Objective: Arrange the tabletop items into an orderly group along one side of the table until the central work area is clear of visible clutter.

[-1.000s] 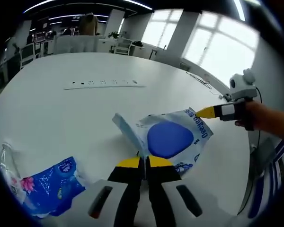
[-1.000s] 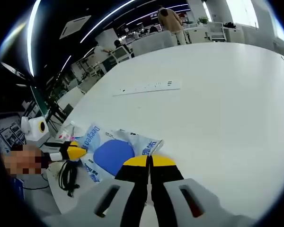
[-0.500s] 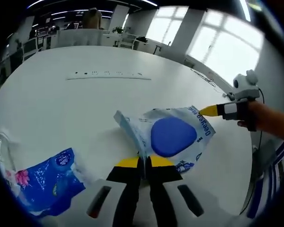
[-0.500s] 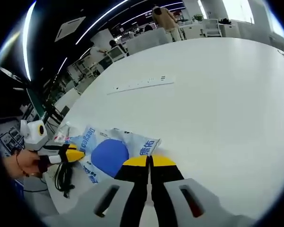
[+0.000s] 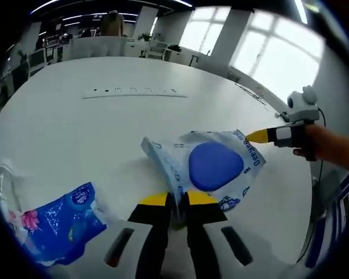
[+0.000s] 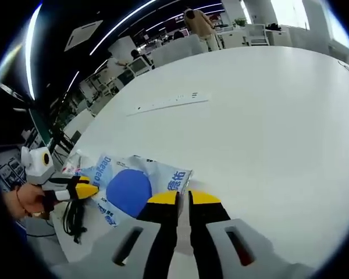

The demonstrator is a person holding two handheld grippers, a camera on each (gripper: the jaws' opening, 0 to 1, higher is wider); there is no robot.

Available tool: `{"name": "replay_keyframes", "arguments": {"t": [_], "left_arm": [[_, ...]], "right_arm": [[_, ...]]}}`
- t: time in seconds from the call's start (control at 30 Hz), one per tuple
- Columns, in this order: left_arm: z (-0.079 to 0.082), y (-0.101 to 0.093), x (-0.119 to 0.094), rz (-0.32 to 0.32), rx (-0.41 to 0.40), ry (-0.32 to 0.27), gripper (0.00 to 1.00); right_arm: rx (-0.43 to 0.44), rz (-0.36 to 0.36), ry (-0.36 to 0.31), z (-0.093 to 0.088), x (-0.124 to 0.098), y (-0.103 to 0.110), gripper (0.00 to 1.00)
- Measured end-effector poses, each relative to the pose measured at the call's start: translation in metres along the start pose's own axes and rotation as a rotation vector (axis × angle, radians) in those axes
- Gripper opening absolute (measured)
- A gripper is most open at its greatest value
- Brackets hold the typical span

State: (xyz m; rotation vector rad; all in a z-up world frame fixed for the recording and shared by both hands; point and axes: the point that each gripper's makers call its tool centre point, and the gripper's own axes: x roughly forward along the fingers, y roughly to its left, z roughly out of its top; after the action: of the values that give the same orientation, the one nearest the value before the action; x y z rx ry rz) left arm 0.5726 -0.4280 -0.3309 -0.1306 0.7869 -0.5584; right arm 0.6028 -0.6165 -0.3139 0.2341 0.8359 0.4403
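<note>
In the left gripper view, the left gripper (image 5: 173, 199) has let go, its jaws a little apart at the white plastic wipes pack with a blue oval lid (image 5: 212, 165), which lies on the round white table (image 5: 75, 133). A blue flowery tissue pack (image 5: 58, 224) lies near it. In the right gripper view, the right gripper (image 6: 183, 197) is parted too, beside the wipes pack (image 6: 131, 189).
</note>
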Motion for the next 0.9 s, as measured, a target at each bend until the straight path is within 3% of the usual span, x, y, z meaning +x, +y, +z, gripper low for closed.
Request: {"name": "replay_keyframes", "arguments": {"t": [0.9], "left_arm": [[0.013,-0.005,-0.016,-0.006,0.004,-0.037,0.28]], "right_arm": [[0.008,-0.017,-0.029,0.000,-0.020,0.003,0.18]]}}
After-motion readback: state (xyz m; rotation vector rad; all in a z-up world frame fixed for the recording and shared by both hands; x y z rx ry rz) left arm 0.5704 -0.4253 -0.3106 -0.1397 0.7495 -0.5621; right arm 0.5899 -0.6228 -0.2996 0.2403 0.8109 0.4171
